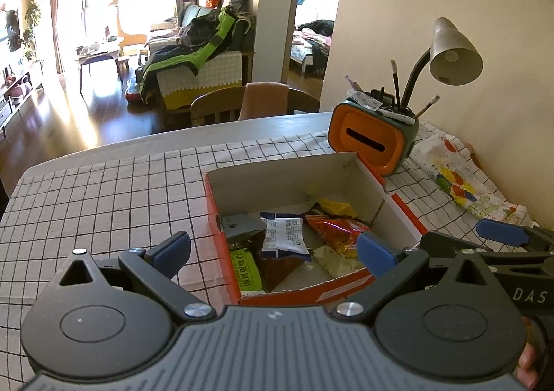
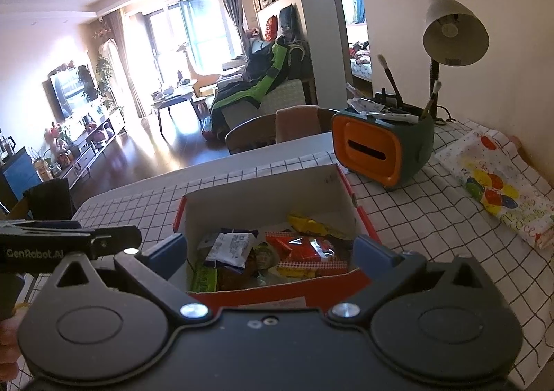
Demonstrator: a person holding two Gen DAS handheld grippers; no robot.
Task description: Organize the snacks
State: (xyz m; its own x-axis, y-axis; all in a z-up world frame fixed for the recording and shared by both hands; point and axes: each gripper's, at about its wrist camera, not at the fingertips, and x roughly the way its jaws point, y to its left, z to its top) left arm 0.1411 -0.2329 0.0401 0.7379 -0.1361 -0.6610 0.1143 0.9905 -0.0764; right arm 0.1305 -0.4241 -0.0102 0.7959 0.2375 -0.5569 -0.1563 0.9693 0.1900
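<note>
An orange cardboard box [image 1: 398, 211] [image 2: 349, 190] sits on the checked tablecloth and holds several snack packets. Among them are a white-and-blue packet [image 1: 284, 235] [image 2: 230, 247], a red packet [image 1: 336, 230] [image 2: 304, 249], a yellow one [image 1: 337, 207] [image 2: 311, 224] and a green one [image 1: 246, 269] [image 2: 204, 278]. My left gripper [image 1: 273, 250] hovers open over the box's near left corner, nothing between its fingers. My right gripper [image 2: 270, 250] is open above the box's near edge, also empty. In the left wrist view the right gripper [image 1: 502, 235] shows at the right edge.
An orange-and-green pen holder [image 1: 374, 145] [image 2: 381, 148] stands behind the box, with a grey desk lamp [image 1: 453, 55] [image 2: 453, 30] beyond it. A colourful printed bag [image 1: 460, 179] [image 2: 498, 190] lies to the right by the wall. A wooden chair [image 1: 221, 107] stands at the table's far side.
</note>
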